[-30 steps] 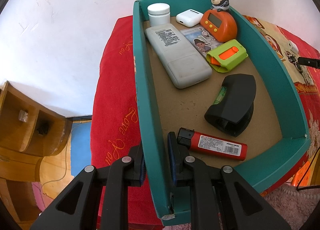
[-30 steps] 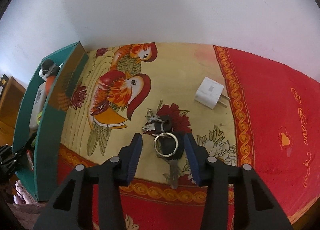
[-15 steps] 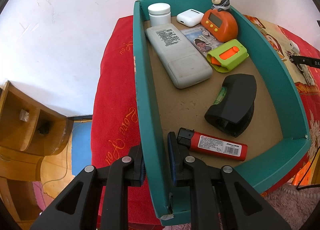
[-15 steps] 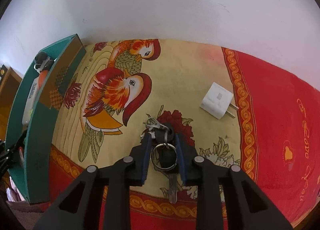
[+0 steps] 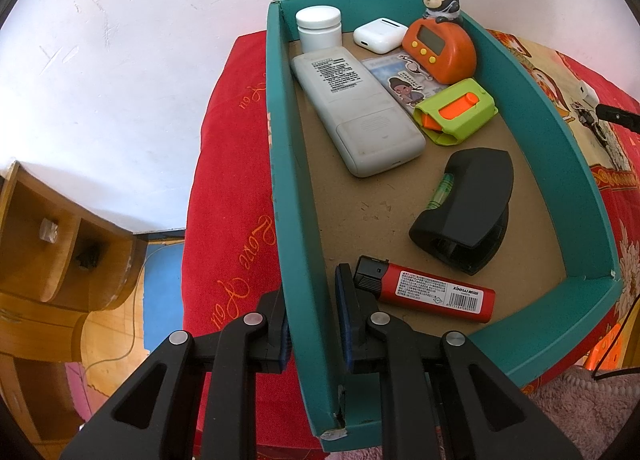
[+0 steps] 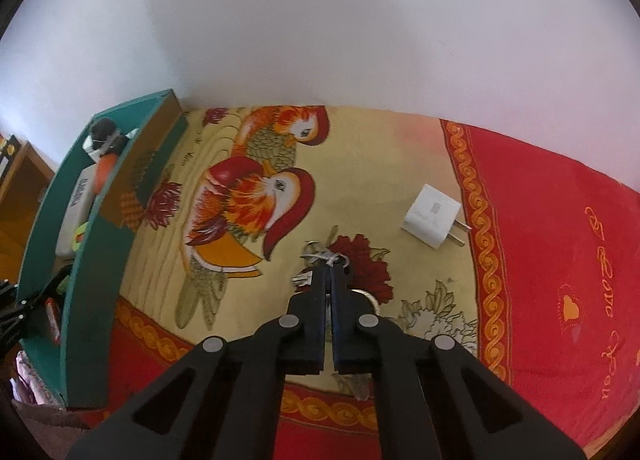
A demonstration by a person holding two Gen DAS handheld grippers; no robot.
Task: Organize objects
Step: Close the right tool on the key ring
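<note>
Left tongs [image 5: 311,314] straddle the left wall of the teal tray [image 5: 286,220] near its front corner, one finger outside, one inside, clamped on the wall or very nearly; judged a steadying hold so the tray keeps put while things go in. Tray sits toward the left edge of the table, on a red cloth [image 5: 236,196].

Inside the tray, left to right: white jar [image 5: 319,28] at the back corner, grey remote [image 5: 356,116] lying along the left wall, red lighter [image 5: 428,288] at the front just beside the inner finger, printed card [image 5: 400,82], white earbud case [image 5: 380,35], black level tool [image 5: 466,208], green and orange cutter [image 5: 456,112], orange timer [image 5: 438,50] with a small figurine [image 5: 440,0] on top. Open floor shows in the middle; likely room for more.

Right of the tray, on the yellow bird-print panel [image 6: 248,196] of the cloth: right tongs [image 6: 329,276] closed together on the key bunch [image 6: 320,260], which lies on the red flower motif. Ring and key blades poke out either side of the fingers. Whether the bunch is off the cloth cannot be told.

Further right, white plug adapter [image 6: 432,216] lies loose near the panel's border, well apart from the keys, not yet collected.

In the way: the tray's right wall stands between keys and tray floor, so the carry probably needs a lift over it. Dangling keys may snag.
</note>
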